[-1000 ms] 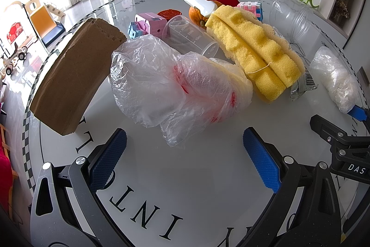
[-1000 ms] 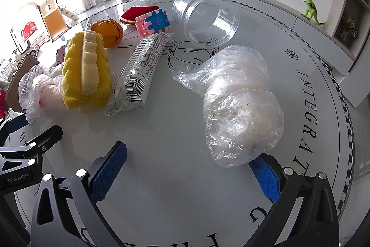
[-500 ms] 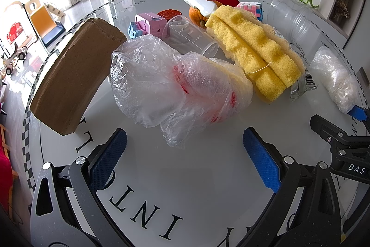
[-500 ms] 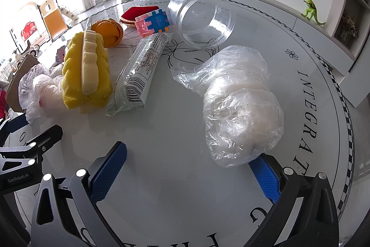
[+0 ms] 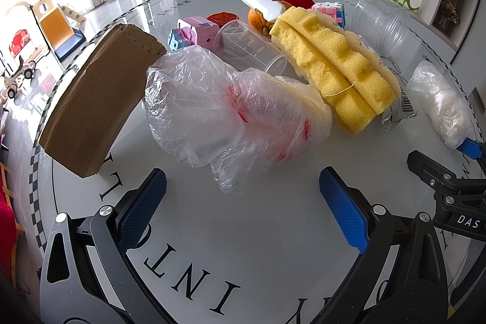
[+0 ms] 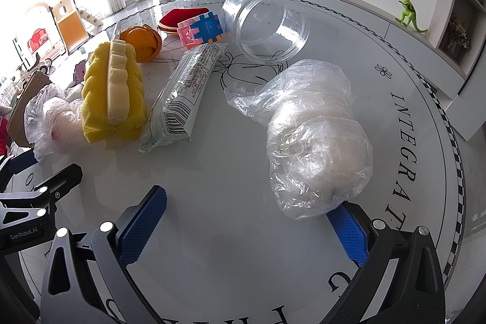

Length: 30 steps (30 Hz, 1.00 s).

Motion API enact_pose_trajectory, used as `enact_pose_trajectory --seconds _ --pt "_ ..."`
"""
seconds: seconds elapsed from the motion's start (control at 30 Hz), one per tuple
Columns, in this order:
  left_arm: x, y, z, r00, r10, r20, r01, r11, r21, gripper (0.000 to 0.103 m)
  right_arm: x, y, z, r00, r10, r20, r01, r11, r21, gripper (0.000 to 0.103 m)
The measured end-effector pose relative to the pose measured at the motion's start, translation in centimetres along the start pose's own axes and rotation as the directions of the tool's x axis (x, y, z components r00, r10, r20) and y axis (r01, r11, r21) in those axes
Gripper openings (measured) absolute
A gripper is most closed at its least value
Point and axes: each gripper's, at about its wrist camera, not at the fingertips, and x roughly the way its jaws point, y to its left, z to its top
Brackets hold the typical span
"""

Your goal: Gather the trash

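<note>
A crumpled clear plastic bag with red print (image 5: 231,114) lies on the white round table (image 5: 243,233), just ahead of my open left gripper (image 5: 243,202). A second clear plastic bag, white inside, (image 6: 313,138) lies ahead of my open right gripper (image 6: 249,220); its near end touches the right finger (image 6: 349,230). It also shows in the left wrist view (image 5: 440,102). A silver wrapper (image 6: 185,99), yellow sponge (image 6: 114,90) and brown cardboard (image 5: 97,102) lie between and to the left.
A clear measuring cup (image 5: 252,50), an orange (image 6: 142,44), a white bottle (image 5: 264,3), pink and blue toy blocks (image 6: 202,31), a red item (image 6: 179,17) and a clear plastic jar on its side (image 6: 267,26) lie further back. The table edge runs right (image 6: 455,141).
The clear jar has rolled a little to the left in the right wrist view. Both grippers have stayed where they were.
</note>
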Motion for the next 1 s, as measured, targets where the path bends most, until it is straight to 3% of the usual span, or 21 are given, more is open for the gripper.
enact_pose_trajectory --seconds 1.0 --pt "-0.01 -0.01 -0.01 1.0 0.001 0.0 -0.001 1.0 0.0 0.097 -0.05 -0.15 -0.07 1.0 0.002 -0.001 -0.002 1.0 -0.005 0.101"
